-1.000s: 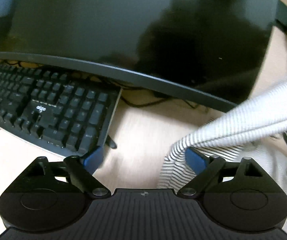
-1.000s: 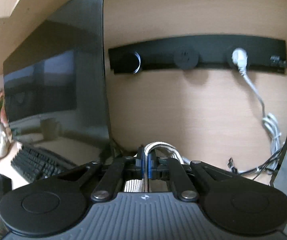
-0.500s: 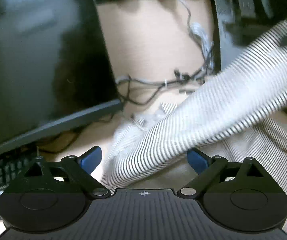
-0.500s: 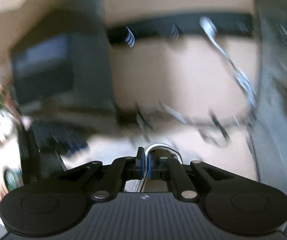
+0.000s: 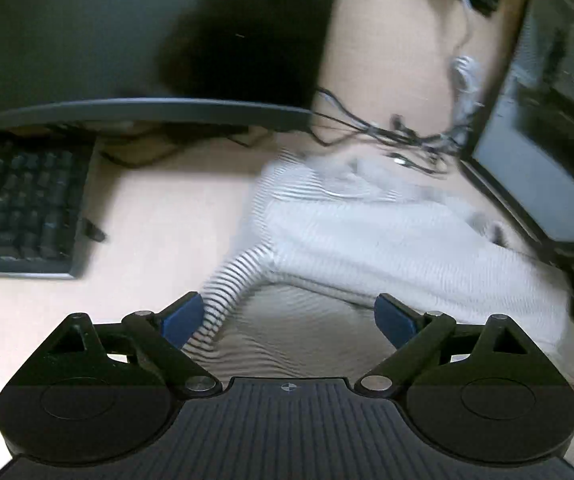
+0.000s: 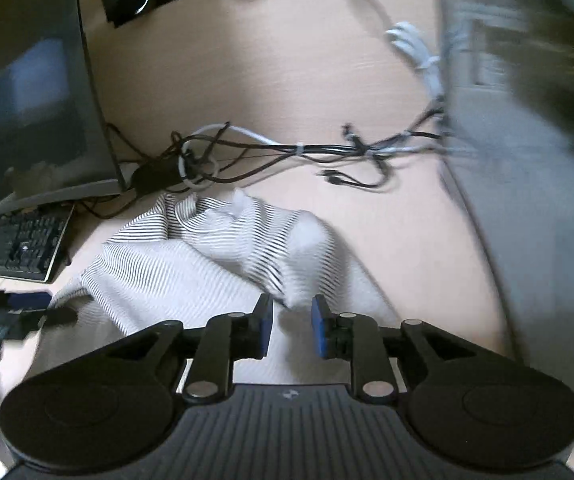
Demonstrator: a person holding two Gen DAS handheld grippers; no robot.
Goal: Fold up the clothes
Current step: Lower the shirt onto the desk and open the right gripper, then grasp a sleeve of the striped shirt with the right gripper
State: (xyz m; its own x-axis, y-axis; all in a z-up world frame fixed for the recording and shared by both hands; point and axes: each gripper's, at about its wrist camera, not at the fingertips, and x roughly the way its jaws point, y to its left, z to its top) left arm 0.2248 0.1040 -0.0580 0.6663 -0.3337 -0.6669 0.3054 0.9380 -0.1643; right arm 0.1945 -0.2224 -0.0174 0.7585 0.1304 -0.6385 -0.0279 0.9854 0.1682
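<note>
A white garment with thin dark stripes (image 5: 367, 236) lies on the pale wooden desk, folded over itself. My left gripper (image 5: 289, 316) hangs over its near edge, open wide, blue pads clear of the cloth. In the right wrist view the same striped garment (image 6: 215, 256) spreads ahead, and a bunched fold of it falls just beyond my right gripper (image 6: 291, 322). Its jaws are opening, and a gap shows between the blue pads and the cloth tip. The left gripper (image 6: 15, 316) shows at the left edge of that view.
A dark curved monitor (image 5: 127, 40) and a black keyboard (image 5: 23, 208) stand at the left. A tangle of cables (image 6: 287, 152) lies behind the garment. A second screen (image 5: 547, 140) stands at the right, close to the cloth.
The right gripper came down from high up with the striped cloth pinched, and its pads have now parted, so the cloth has dropped onto the desk. The left gripper swung right over the garment.
</note>
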